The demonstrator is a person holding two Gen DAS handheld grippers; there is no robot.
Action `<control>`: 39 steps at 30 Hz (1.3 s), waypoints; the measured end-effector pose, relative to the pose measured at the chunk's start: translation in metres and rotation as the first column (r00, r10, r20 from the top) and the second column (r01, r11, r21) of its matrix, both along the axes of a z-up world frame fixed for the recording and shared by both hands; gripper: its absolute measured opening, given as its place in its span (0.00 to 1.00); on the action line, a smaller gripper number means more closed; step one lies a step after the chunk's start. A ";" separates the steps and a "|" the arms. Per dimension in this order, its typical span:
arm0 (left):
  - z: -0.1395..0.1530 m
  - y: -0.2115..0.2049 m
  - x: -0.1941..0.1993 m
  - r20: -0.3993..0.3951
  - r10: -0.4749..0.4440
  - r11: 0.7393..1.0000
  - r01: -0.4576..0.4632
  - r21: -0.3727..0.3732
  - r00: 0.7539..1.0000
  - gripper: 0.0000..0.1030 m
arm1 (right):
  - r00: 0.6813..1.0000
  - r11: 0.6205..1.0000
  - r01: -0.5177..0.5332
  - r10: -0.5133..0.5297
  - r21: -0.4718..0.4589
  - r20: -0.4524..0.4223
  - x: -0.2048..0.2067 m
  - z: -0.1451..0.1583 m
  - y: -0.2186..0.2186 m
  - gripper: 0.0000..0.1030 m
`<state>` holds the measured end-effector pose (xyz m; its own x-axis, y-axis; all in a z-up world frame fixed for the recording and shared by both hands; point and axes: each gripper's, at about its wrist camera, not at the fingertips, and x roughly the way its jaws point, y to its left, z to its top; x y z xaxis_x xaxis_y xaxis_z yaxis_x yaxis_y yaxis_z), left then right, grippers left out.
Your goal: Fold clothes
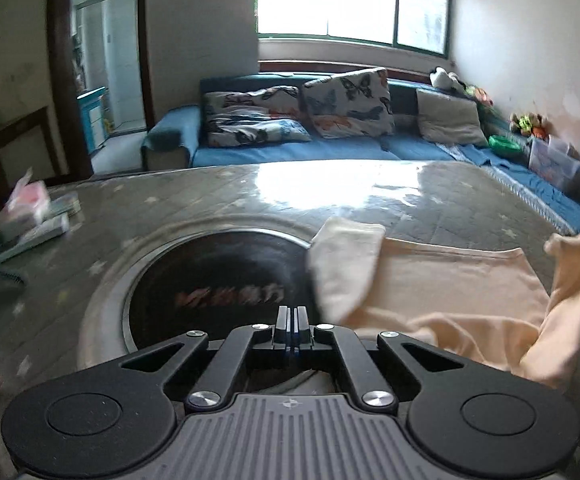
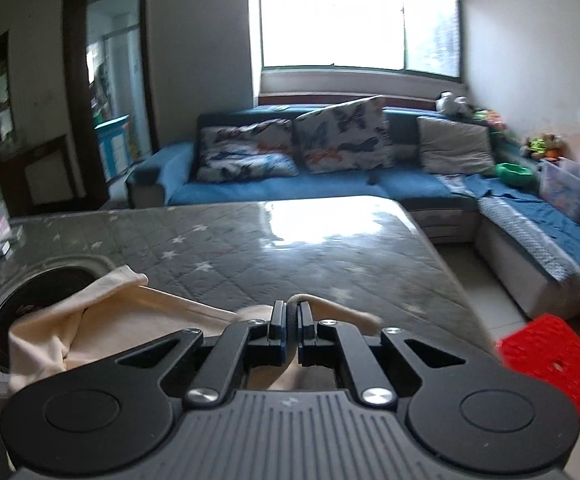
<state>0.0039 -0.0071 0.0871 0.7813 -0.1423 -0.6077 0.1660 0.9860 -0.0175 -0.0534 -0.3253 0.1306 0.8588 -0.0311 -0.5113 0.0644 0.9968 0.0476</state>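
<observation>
A cream garment lies on the grey star-patterned table, right of a round black inset. One sleeve is folded up at its left. My left gripper is shut with nothing visible between its fingers, just left of the garment's near edge. My right gripper is shut on a fold of the cream garment and holds that corner lifted; the raised corner shows in the left wrist view at the far right.
Boxes and small items lie on the table's far left. A blue sofa with cushions runs behind and along the right. A red perforated stool stands right of the table. The round inset sits under the garment's left part.
</observation>
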 end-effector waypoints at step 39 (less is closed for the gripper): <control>-0.043 -0.103 0.103 -0.075 -0.193 0.968 0.202 0.146 0.978 0.50 | 0.940 0.969 0.249 -0.242 -0.001 -0.241 -0.050 -0.089 -0.068 0.35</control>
<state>0.1074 -0.1098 0.0437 0.7088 -0.1927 -0.6786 0.3611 0.9255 0.1145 -0.1037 -0.3936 0.0416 0.6798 -0.2078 -0.7033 0.3198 0.9470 0.0294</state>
